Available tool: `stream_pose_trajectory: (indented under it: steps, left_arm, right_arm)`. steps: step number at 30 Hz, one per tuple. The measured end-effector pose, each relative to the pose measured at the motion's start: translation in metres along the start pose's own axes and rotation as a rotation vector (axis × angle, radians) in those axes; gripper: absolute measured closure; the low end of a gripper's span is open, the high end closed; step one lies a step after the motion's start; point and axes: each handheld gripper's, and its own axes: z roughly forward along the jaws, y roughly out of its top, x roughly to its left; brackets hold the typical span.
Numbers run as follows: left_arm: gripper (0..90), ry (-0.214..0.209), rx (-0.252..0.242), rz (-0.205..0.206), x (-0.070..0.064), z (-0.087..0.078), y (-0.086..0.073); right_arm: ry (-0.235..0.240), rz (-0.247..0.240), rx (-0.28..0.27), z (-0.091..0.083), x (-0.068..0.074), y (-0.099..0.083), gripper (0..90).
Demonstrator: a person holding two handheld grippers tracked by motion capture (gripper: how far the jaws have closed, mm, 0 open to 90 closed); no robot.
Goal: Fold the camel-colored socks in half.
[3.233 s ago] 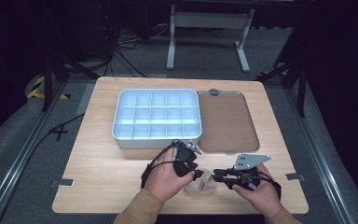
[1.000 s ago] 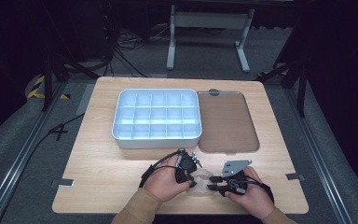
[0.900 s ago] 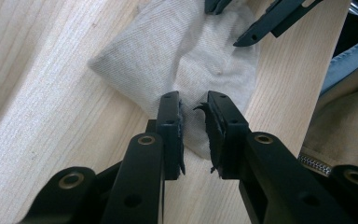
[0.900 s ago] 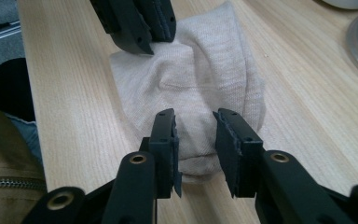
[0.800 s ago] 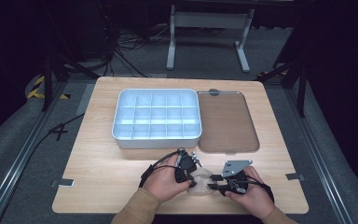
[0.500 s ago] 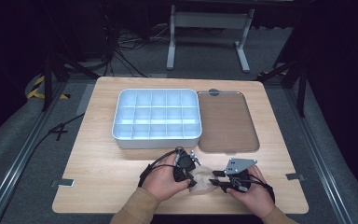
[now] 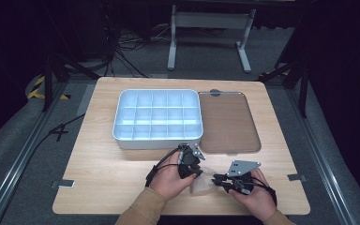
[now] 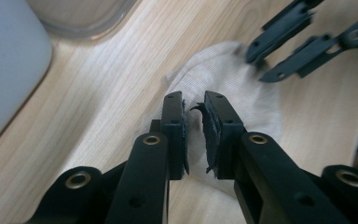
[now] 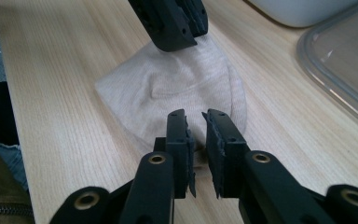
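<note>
A small cream knitted cloth lies on the wooden table between the person's two hands. My left gripper is at its left end. In the left gripper view the jaws stand nearly together, pinching a fold of the cloth. My right gripper is at the opposite end. In the right gripper view its jaws are closed to a thin gap over the near edge of the cloth. The left gripper holds the far edge, where the cloth rises in a small peak.
A white compartment tray sits just behind the left hand. A brownish see-through lid lies flat to the tray's right. The table's front edge runs close under both forearms. Bare wood lies to the left and right of the hands.
The right gripper has shifted a little to the right, away from the left one. The cloth, bunched and mostly hidden a second ago, now shows stretched out between the two grippers.
</note>
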Motion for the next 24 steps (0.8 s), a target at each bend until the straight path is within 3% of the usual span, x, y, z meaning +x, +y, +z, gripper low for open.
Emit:
stream_pose_trajectory:
  steps: [5, 9, 15, 24]
  left_arm:
    - [79.1, -0.011, 0.032, -0.023, 0.003, 0.007, -0.002]
    - [78.8, -0.023, 0.021, -0.041, 0.006, 0.008, -0.004]
    - [76.5, -0.014, -0.008, -0.025, 0.003, 0.001, -0.004]
    - [66.2, 0.020, -0.032, -0.015, 0.001, -0.016, -0.005]
  right_arm:
    - [0.005, 0.007, 0.023, 0.002, -0.001, -0.003, 79.6]
    - [0.008, 0.005, 0.039, 0.006, -0.002, -0.005, 79.7]
    - [0.005, 0.003, 0.057, 0.003, -0.001, -0.004, 79.7]
    - [-0.005, 0.019, -0.026, -0.011, 0.000, 0.003, 84.0]
